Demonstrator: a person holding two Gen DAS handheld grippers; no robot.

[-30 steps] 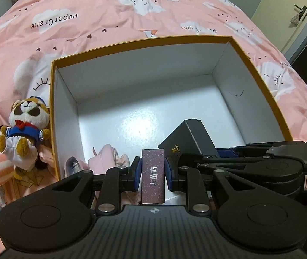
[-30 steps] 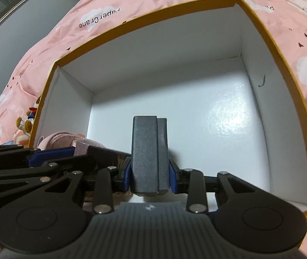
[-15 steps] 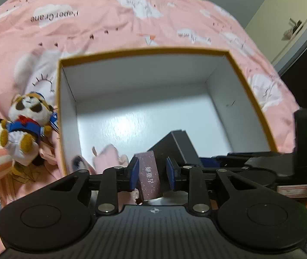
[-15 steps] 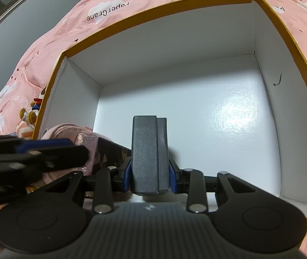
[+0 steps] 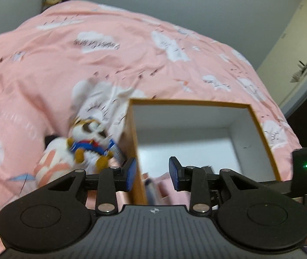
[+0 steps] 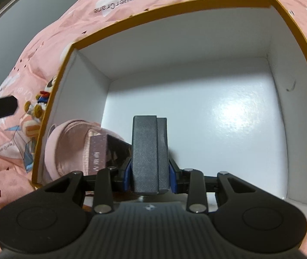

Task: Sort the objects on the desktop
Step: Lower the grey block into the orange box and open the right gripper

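The right claw (image 6: 150,178) pinches the dark grey case (image 6: 149,151) upright over the box (image 6: 175,8) floor, ready to set beside the mauve carton (image 6: 98,151) at nine o'clock, while the empty left claw (image 5: 152,173) is opening over the rim.

Box (image 6: 278,99) floor right half free; pink pouch (image 6: 67,149), mauve carton (image 6: 98,155) crowd left corner.

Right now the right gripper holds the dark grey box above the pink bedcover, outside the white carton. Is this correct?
Not quite. The right gripper does hold the dark grey box, but the right wrist view shows it over the inside of the white carton, not above the pink bedcover outside it.
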